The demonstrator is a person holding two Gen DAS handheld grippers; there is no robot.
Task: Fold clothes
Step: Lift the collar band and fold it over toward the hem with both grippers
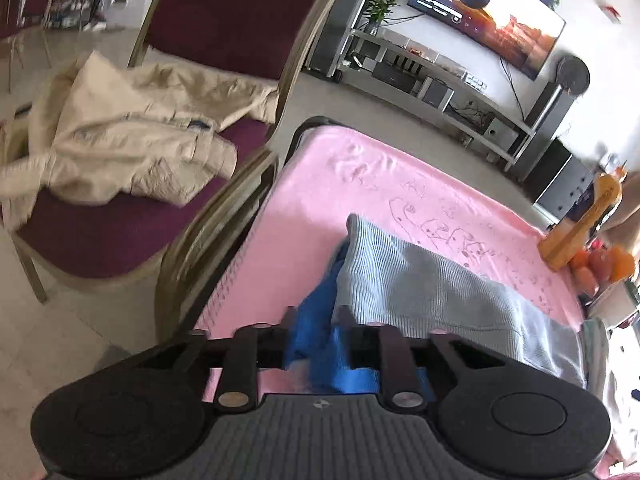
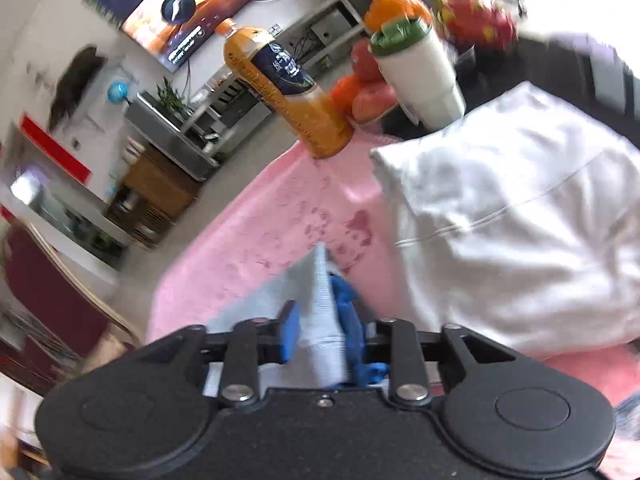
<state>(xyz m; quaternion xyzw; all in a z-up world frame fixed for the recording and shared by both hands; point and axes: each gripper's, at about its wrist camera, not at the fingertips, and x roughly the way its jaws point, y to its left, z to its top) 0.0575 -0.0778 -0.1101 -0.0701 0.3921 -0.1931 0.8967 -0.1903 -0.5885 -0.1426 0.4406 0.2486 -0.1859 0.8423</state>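
A grey-blue ribbed knit garment (image 1: pixel 424 284) with a bright blue part (image 1: pixel 316 320) lies across the pink cloth (image 1: pixel 360 184) on the table. My left gripper (image 1: pixel 318 320) is shut on its blue edge at the near left. My right gripper (image 2: pixel 326 320) is shut on a raised fold of the same garment (image 2: pixel 326 312), grey-blue with blue beside it, above the pink cloth (image 2: pixel 260 240). A folded white garment (image 2: pixel 512 216) lies just right of the right gripper.
A beige jacket (image 1: pixel 128 136) lies on a maroon chair (image 1: pixel 92 240) left of the table. An orange juice bottle (image 2: pixel 280 84), a white tumbler with green lid (image 2: pixel 420 76) and fruit (image 2: pixel 368 92) stand at the table's far edge. A TV (image 1: pixel 492 12) and shelf stand beyond.
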